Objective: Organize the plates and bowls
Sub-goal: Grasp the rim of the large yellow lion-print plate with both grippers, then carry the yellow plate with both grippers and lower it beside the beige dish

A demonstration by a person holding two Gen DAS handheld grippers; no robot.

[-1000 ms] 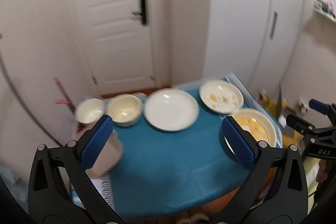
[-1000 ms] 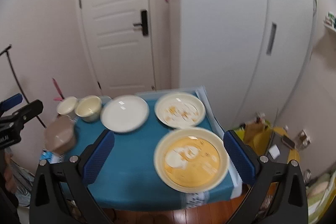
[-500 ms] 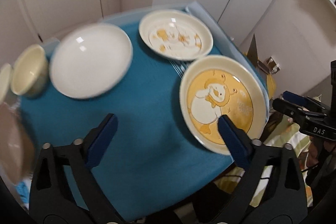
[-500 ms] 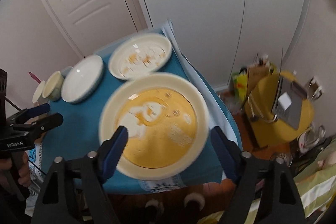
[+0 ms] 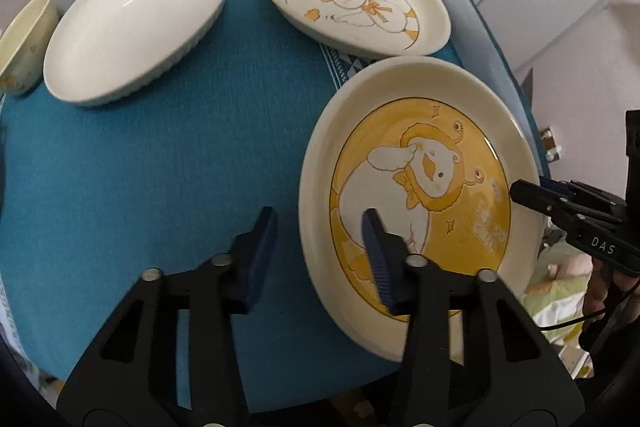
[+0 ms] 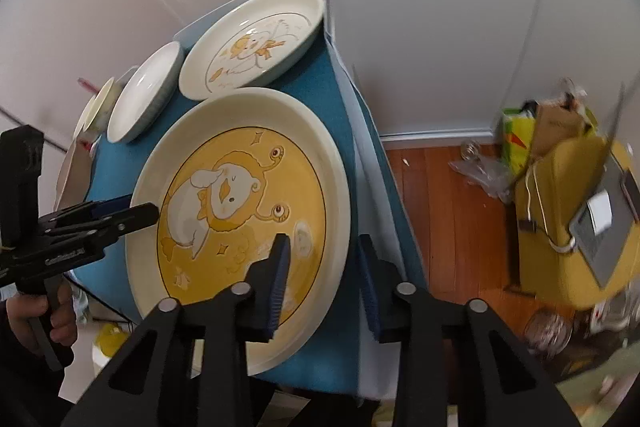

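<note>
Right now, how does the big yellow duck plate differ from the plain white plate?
The yellow duck plate has a yellow centre with a cartoon; the plain white plate is undecorated. The duck plate looks larger. Both grippers straddle the duck plate's rim; the white plate stands alone. Both are round, rimmed, on the blue tablecloth.

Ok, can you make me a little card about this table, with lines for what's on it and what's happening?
Cloth: blue tablecloth
Big plate: yellow duck plate, nearest, at the cloth's edge
Other dishes: pale duck plate, plain white plate, small cream bowl
Left hand-held gripper: astride the yellow plate's rim, jaws just been closing, not pinching yet
Right hand-held gripper: astride the opposite rim, jaws just been closing, not pinching yet
</note>
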